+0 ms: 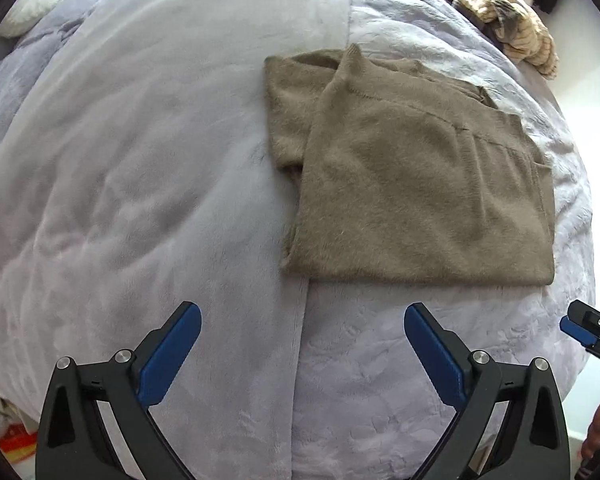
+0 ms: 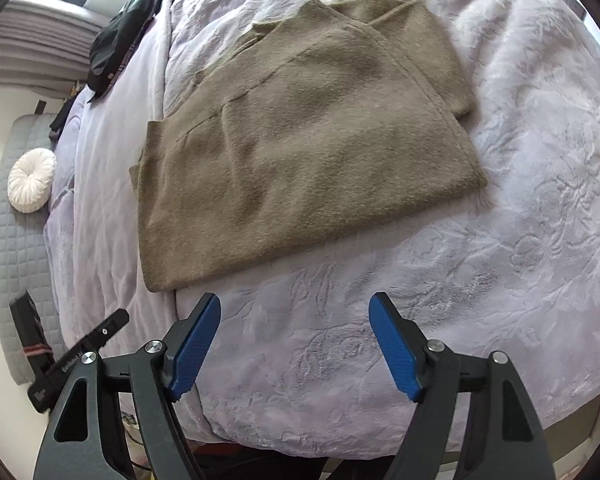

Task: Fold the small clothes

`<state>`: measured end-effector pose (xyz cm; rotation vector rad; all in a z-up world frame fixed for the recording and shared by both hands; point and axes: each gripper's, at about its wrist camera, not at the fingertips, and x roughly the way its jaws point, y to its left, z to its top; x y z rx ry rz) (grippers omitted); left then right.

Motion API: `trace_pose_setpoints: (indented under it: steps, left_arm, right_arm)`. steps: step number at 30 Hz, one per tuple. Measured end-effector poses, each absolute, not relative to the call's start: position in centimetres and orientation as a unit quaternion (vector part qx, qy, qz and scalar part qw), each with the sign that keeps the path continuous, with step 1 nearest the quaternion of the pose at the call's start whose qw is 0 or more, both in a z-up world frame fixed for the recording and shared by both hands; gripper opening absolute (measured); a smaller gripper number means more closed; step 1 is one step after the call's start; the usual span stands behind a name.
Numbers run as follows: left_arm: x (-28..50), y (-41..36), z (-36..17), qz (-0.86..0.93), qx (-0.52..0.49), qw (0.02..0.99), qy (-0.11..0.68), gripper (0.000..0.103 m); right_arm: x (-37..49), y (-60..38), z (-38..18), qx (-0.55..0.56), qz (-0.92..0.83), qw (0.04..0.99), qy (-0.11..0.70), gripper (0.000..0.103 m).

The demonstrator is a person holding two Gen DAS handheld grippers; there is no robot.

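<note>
Sweater [image 1: 412, 184], taupe and fuzzy, lies folded flat on your bed, its near hem running close to the bed's front edge. 1 folded layer sits on top, and a narrower part sticks out from under it on the left in the left wrist view; in the right wrist view [image 2: 300, 144] that same part shows at the far right. It rests across the seam where 2 lavender covers meet: a smooth plush blanket [image 1: 140, 160] on one side and an embossed floral blanket [image 2: 500, 240] on the other.

Your left gripper [image 1: 302, 312] hangs above the bed just short of the sweater's near hem, jaws spread wide with only blanket between the blue pads. Nothing is gripped. Your right gripper [image 2: 296, 304] hovers near the same hem, jaws clearly apart though a little less wide, also holding nothing. Neither touches the sweater.

Farther out, a round white cushion [image 2: 32, 186] sits on a grey quilted mat [image 2: 8, 280] beside the bed's far side. A heap of dark clothes [image 2: 120, 44] lies near the bed's far corner, and a tan striped garment [image 1: 508, 32] is bunched at the bed's other far corner.
</note>
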<state>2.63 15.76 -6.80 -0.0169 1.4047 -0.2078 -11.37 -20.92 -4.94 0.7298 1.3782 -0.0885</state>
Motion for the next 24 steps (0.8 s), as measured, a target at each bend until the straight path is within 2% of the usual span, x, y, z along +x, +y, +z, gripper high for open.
trace_pose_setpoints:
  steps: [8,11,14,20,24]
  left_arm:
    - [3.3,12.9,-6.1,-0.149,0.016,0.78,0.607,0.102]
    - [3.9,12.5,-6.8,-0.156,-0.009,0.761,0.629,0.102]
    - [4.2,12.3,-6.3,-0.17,0.015,0.77,0.615,0.102]
    - [5.0,16.5,-8.5,-0.123,-0.057,0.755,0.641,0.102]
    - [5.2,18.8,-10.1,-0.095,-0.072,0.751,0.649,0.102]
  right_arm:
    - [-11.5,-20.3,-5.8,0.368,-0.042,0.716,0.591,0.079]
    - [-11.9,-20.2,-7.9,0.394,-0.047,0.683,0.614,0.08]
    - [-11.5,-19.9,-8.2,0.378,-0.043,0.685,0.622,0.08]
    - [-11.0,-18.1,-9.6,0.413,-0.019,0.663,0.624,0.08]
    - [-9.4,-15.6,-10.9,0.418,0.013,0.647,0.637,0.08]
